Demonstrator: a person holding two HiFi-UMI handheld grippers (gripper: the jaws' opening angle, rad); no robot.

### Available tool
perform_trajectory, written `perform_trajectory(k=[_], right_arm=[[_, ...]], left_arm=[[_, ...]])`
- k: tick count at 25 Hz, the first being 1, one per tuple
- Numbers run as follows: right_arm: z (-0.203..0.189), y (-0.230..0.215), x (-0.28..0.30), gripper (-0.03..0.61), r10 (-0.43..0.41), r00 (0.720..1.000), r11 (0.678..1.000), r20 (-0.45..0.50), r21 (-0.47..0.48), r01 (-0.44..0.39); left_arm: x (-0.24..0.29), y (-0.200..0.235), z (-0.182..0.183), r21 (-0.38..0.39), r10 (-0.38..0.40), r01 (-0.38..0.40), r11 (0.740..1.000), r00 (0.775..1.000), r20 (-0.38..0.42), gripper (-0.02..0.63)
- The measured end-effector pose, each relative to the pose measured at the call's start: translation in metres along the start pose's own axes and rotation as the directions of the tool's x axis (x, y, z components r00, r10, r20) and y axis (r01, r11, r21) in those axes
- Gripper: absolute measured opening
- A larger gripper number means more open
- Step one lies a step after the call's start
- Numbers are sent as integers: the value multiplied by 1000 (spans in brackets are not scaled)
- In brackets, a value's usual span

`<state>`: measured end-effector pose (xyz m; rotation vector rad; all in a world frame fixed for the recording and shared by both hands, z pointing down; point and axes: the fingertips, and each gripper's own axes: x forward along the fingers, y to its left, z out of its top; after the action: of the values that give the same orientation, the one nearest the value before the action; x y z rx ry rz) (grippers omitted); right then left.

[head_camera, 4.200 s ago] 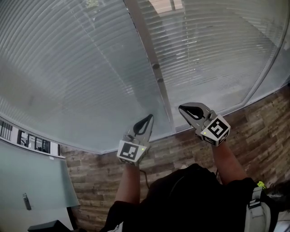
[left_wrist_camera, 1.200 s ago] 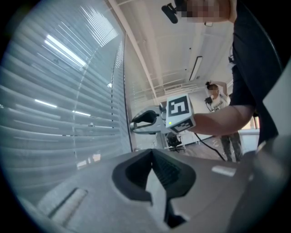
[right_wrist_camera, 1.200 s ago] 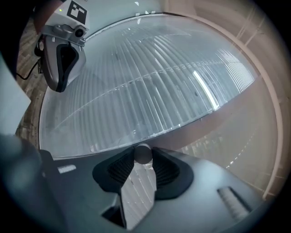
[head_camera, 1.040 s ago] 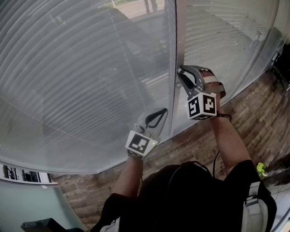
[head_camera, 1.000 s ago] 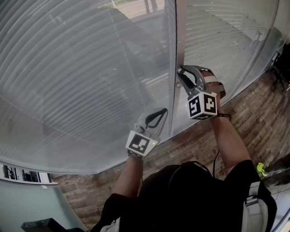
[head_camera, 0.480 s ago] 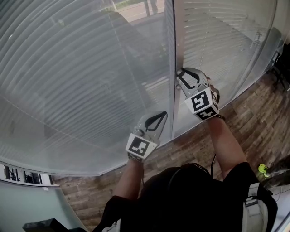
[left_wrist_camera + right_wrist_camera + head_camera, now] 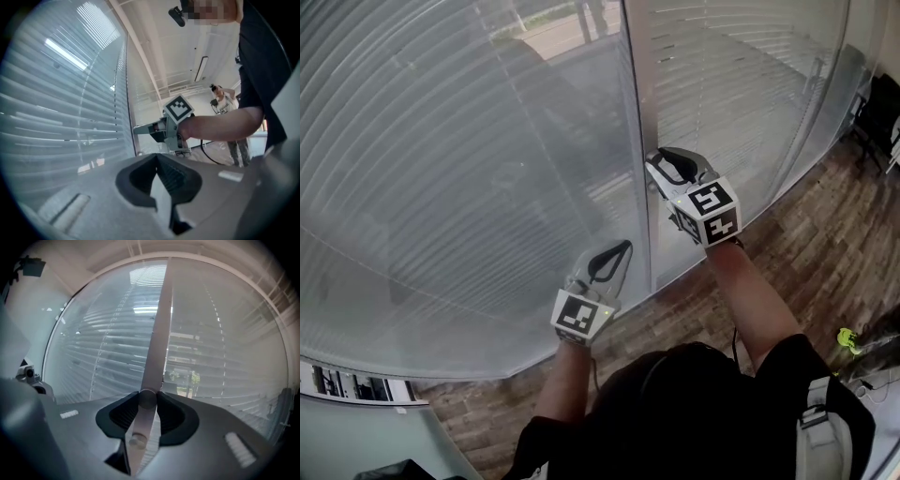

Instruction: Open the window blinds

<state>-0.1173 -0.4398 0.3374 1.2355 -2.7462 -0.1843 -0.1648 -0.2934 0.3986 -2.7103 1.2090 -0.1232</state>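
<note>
Reaching to 1 o'clock in the head view, the right gripper [image 7: 660, 169] met the mullion [image 7: 635, 84] beside the blinds [image 7: 441, 150]. In the left gripper view, the left gripper [image 7: 157, 158] held its jaws together, empty. In the right gripper view, the jaws pinched the knob [image 7: 147, 398]. This was likely the twisting step, which next called for a steady wrist roll.

The floor [image 7: 787, 253] is brown wood-look planking that runs up to the foot of the window [image 7: 487, 187]. Near its right edge lies a small yellow-green thing [image 7: 847, 336] (too small to name). A dark piece of furniture [image 7: 874, 117] stands farther back, close by the glass.
</note>
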Motion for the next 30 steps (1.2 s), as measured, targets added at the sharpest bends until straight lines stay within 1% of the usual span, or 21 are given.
perform_trajectory(k=[2, 4, 6, 8, 10, 11, 14, 18, 21, 26, 28, 29, 30], right_arm=[[0, -2, -1, 127, -1, 1000, 997, 18, 71, 0], [1, -2, -3, 127, -2, 999, 990, 34, 141, -3], [2, -2, -4, 127, 0, 999, 975, 54, 222, -12], [3, -4, -4, 127, -2, 997, 953, 75, 302, -21], [4, -4, -3, 127, -8, 996, 935, 85, 353, -22], [4, -4, -3, 127, -13, 996, 932, 84, 362, -18], [3, -4, -3, 127, -26, 997, 933, 72, 360, -2], [3, -5, -3, 127, -28, 997, 929, 71, 369, 0], [2, -4, -3, 127, -33, 997, 933, 68, 359, 6], [5, -3, -2, 127, -31, 997, 940, 76, 341, 4], [4, -3, -3, 132, -23, 996, 952, 81, 305, -3], [2, -3, -5, 136, -20, 996, 964, 82, 265, -3], [0, -2, -7, 175, -19, 997, 977, 80, 212, 1]], left_arm=[[3, -1, -3, 8, -3, 3, 1000, 1000, 6, 5], [2, -4, -4, -6, -8, 8, 1000, 1000, -2, 3], [2, -6, -4, -9, -12, 12, 1000, 1000, -8, 5], [4, -5, -3, 14, -12, 12, 1000, 1000, -2, 4], [4, -3, -6, 24, -6, 6, 1000, 1000, 8, 3], [4, -3, -7, 20, -5, 5, 1000, 1000, 10, 5], [5, -8, 0, 3, -13, 13, 1000, 1000, -6, 3], [7, -8, -1, 21, -14, 13, 1000, 1000, 9, 5], [7, -9, 0, 3, -16, 16, 1000, 1000, -2, 5], [9, -9, 3, 2, -16, 16, 1000, 1000, -2, 5], [11, -10, 0, -3, -11, 12, 1000, 1000, 6, 4], [11, -10, -1, -4, -8, 8, 1000, 1000, 12, 3], [11, -11, -1, -3, -9, 9, 1000, 1000, 12, 5]])
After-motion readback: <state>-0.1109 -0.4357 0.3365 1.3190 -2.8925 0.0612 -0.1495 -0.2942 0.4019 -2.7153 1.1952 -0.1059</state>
